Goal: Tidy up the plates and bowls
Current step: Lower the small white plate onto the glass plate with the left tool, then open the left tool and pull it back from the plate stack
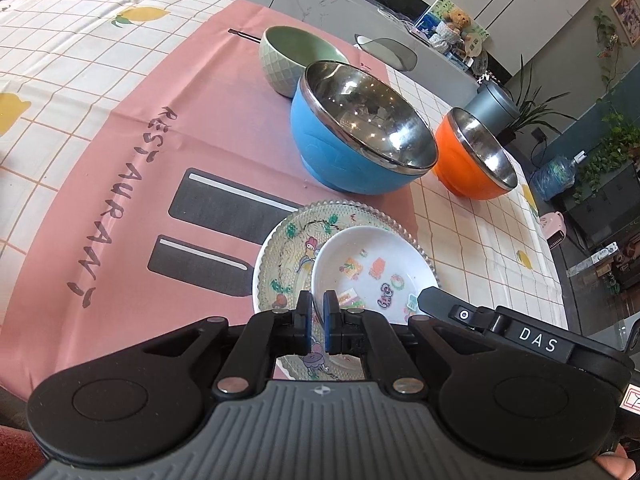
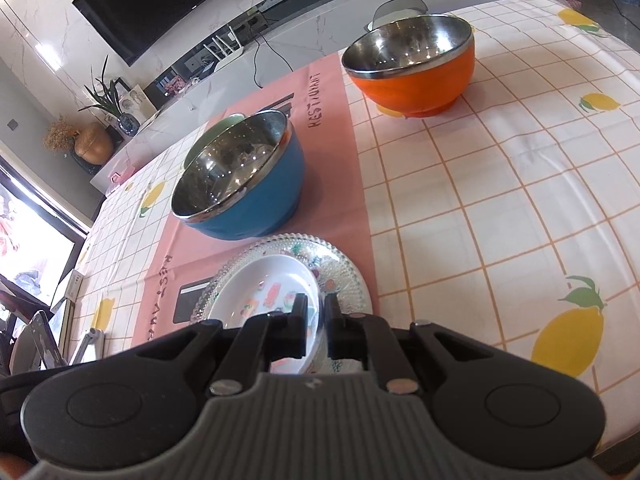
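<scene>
Both wrist cameras looked steeply down along their jaws, close over the bench point(image 1: 100, 92), sharing the white dish point(image 1: 372, 268) point(image 2: 264, 292), blue bowl point(image 1: 332, 152) point(image 2: 272, 196)

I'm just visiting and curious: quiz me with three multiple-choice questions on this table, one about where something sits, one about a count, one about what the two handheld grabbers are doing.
1. Where does the white dish sit?
A. inside the blue bowl
B. on the patterned glass plate
C. under the orange bowl

2. How many bowls have a shiny metal inside?
A. one
B. two
C. four

3. What do the left gripper and right gripper do?
A. both pinch the white dish's rim
B. both hang open above the table
C. each holds a bowl

Answers: B, the dish lies on the glass plate; B, only the blue bowl and orange bowl are metal-lined, the green bowl is not; A, each pair of fingers is closed on the rim.
</scene>
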